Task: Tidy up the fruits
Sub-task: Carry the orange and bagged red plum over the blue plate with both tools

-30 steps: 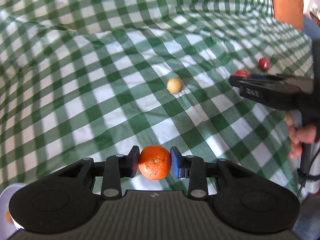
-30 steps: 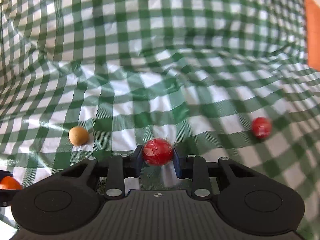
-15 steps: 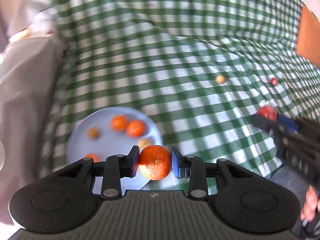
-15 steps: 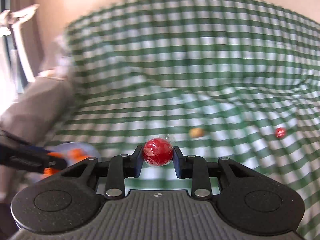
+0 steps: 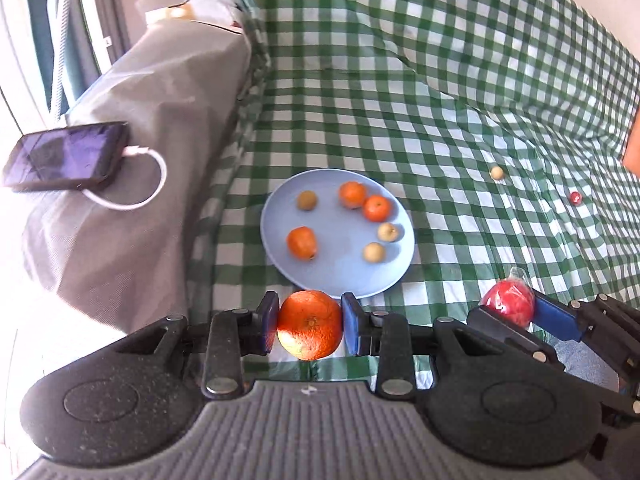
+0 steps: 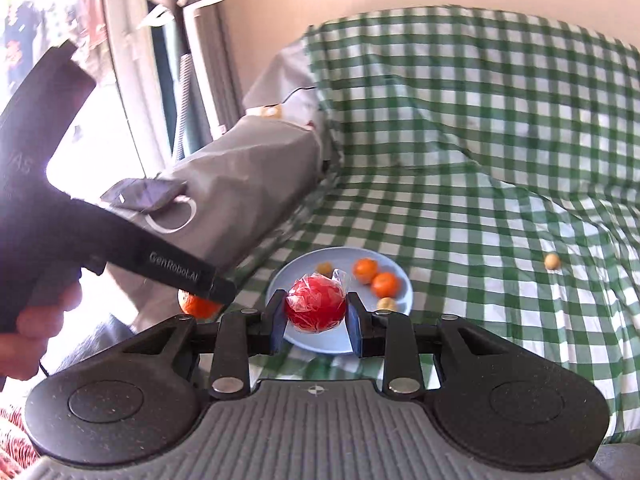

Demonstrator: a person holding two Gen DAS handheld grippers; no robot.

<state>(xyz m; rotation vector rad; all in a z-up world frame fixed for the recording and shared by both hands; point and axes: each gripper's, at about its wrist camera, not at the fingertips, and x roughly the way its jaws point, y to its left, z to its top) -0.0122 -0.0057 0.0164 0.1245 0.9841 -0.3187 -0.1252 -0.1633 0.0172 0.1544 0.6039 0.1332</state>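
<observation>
My left gripper (image 5: 310,326) is shut on an orange (image 5: 310,325), held just in front of the near rim of a light blue plate (image 5: 336,276). The plate holds three small oranges (image 5: 376,208) and three small tan fruits (image 5: 374,252). My right gripper (image 6: 316,314) is shut on a red fruit in clear wrap (image 6: 316,307), above the plate's (image 6: 316,342) near side. In the left wrist view the red fruit (image 5: 510,306) shows at the right, level with the orange. A tan fruit (image 5: 496,172) and a small red fruit (image 5: 575,197) lie far right on the checked cloth.
A green and white checked cloth (image 5: 440,80) covers the surface. Left of the plate is a grey cushioned arm (image 5: 140,160) with a phone (image 5: 64,156) on a white cable. A hand (image 6: 32,332) holds the left gripper's handle.
Both grippers swung left and up, away from the loose fruits, each keeping its fruit. The plate and the grey arm with the phone came into view, and the plate now lies just ahead.
</observation>
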